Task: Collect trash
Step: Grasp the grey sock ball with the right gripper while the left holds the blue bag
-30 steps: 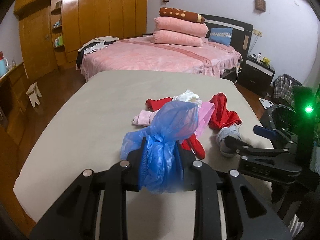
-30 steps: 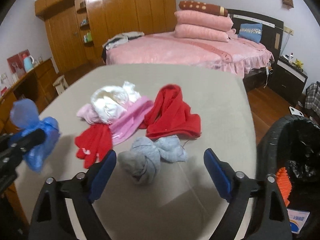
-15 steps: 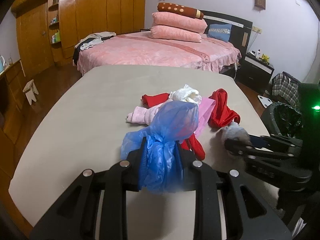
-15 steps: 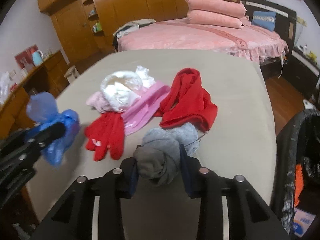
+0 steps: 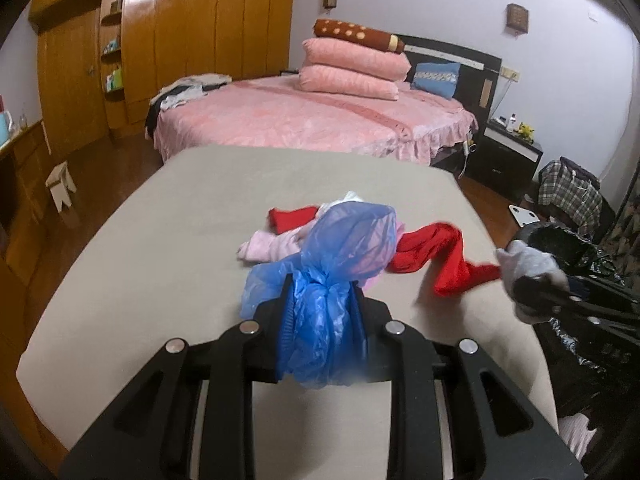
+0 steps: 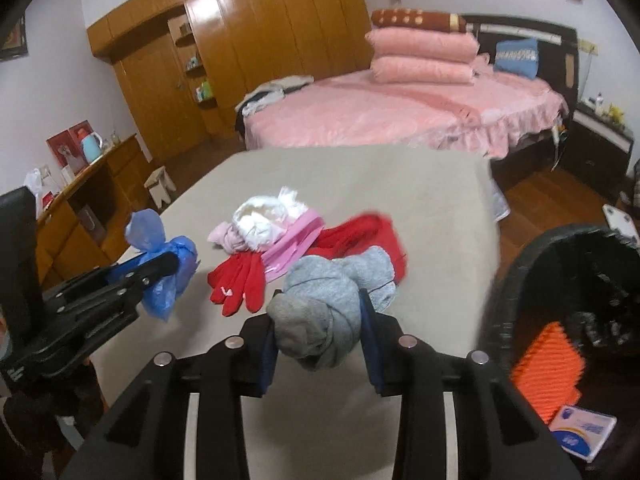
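Red glove (image 6: pixel 236 284) beside pink bag (image 6: pixel 294 242)

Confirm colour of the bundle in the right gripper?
Grey: the knotted cloth bundle in the right gripper, clearest in the right wrist view.

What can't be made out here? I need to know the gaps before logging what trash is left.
- Bin contents, right wrist view: dark liner and the picture's edge hide most; only an orange item shows.
- Red cloth, left wrist view: motion-blurred; whether it drags with the grey bundle is unclear.
- Pile middle, left wrist view: the blue bag in the left gripper covers it.
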Tool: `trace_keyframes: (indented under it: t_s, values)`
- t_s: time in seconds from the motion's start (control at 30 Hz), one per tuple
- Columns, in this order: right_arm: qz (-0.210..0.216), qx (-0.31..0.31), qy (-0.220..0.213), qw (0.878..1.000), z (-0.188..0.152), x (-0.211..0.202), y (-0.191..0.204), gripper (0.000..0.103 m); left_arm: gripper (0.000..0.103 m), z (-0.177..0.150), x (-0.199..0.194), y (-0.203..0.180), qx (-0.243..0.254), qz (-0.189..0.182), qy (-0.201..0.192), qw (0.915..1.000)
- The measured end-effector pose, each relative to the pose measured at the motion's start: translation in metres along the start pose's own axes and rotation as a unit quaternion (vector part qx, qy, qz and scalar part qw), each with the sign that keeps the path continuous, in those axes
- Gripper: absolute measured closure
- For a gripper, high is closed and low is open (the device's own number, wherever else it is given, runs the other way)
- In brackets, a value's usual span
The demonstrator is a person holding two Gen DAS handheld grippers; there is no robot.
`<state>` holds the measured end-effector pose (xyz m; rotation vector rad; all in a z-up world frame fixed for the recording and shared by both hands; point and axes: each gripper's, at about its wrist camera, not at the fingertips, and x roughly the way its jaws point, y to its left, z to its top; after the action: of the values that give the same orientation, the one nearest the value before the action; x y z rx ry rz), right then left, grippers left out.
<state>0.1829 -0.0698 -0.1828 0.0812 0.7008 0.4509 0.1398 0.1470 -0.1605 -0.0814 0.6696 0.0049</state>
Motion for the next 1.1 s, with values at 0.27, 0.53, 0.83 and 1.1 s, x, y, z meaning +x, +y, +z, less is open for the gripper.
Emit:
trace_keyframes:
  t_s: [0.27,0.53,0.83,1.1]
  values:
    - [-0.019,0.014,-0.018,1.0,-0.002,-0.037,-0.032,0.067,0.079,0.007,-0.008,-0.043,0.042,-0.029,-0.008,0.9987]
    - [-0.027,0.039,-0.025,0.999,-0.01,-0.057,-0.062,0.067,0.079,0.007,-0.008,-0.082,0.066,-0.058,-0.003,0.9961]
    - [-0.06,0.067,-0.036,0.995,-0.019,-0.084,-0.099,0.067,0.079,0.006,-0.007,-0.111,0.087,-0.08,0.0,0.993]
    - [-0.049,0.068,-0.029,0.996,-0.019,-0.081,-0.101,0.067,0.079,0.0,-0.008,-0.119,0.082,-0.089,0.006,0.9926]
